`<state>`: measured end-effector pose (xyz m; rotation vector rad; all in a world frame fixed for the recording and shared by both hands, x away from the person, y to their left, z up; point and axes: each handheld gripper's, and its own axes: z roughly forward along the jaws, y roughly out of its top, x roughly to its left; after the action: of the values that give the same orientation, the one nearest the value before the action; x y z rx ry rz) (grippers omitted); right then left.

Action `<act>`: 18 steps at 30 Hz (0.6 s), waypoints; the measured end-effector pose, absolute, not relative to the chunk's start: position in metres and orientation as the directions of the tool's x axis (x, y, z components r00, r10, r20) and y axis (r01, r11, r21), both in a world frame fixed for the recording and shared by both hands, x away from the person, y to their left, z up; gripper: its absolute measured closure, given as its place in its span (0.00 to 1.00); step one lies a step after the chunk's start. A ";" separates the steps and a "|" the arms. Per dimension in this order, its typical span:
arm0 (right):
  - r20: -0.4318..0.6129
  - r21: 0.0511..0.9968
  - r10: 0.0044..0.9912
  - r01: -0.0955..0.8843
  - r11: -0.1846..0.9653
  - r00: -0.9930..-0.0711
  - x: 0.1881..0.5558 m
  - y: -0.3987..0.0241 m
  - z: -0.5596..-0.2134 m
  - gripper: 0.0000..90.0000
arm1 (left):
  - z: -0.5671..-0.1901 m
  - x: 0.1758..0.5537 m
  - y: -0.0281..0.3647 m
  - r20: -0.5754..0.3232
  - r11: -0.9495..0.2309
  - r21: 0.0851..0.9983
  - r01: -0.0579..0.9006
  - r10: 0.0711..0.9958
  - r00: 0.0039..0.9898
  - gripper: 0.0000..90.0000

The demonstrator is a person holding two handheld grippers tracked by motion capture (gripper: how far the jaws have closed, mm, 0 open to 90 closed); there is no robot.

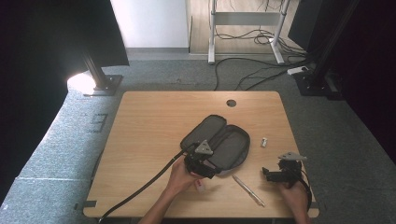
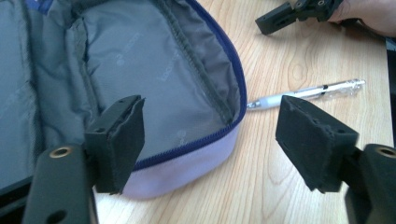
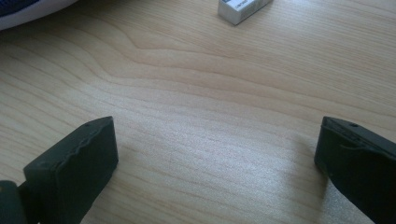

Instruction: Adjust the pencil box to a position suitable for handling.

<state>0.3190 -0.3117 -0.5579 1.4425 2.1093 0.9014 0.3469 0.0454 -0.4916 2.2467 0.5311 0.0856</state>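
Observation:
An open pencil case (image 1: 219, 142) with grey lining and a blue zip lies in the middle of the wooden table (image 1: 154, 121). My left gripper (image 1: 212, 171) hovers at its near edge, held by a hand. In the left gripper view the jaws (image 2: 210, 140) stand open, with the case's rim (image 2: 196, 149) below them and untouched. A clear pen (image 1: 248, 190) lies on the table right of the case, also the pen (image 2: 308, 93). My right gripper (image 1: 268, 173) rests near the front right, open (image 3: 217, 154) over bare wood.
A small white eraser (image 1: 264, 142) lies right of the case; the eraser (image 3: 243, 8) sits ahead of the right jaws. A small white and red item (image 1: 201, 186) lies by the left hand. A cable hole (image 1: 231, 102) marks the far edge.

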 end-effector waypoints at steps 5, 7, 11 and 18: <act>0.012 0.717 0.930 0.651 0.248 -0.367 0.319 -0.312 -0.558 0.00 | -0.490 0.345 0.055 -0.120 -0.580 0.730 0.361 0.412 0.903 0.22; 0.012 0.717 0.930 0.651 0.248 -0.367 0.319 -0.312 -0.558 0.00 | -0.489 0.344 0.059 -0.116 -0.579 0.731 0.361 0.416 0.902 0.21; 0.012 0.717 0.930 0.651 0.248 -0.367 0.319 -0.312 -0.558 0.00 | -0.488 0.343 0.065 -0.099 -0.584 0.728 0.359 0.429 0.898 0.17; 0.012 0.717 0.930 0.651 0.248 -0.368 0.319 -0.312 -0.558 0.00 | -0.483 0.342 0.078 -0.098 -0.559 0.742 0.370 0.456 0.885 0.15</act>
<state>0.3190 -0.3117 -0.5579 1.4423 2.1093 0.9014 0.3418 0.0784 -0.4827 2.2230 0.5908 0.1324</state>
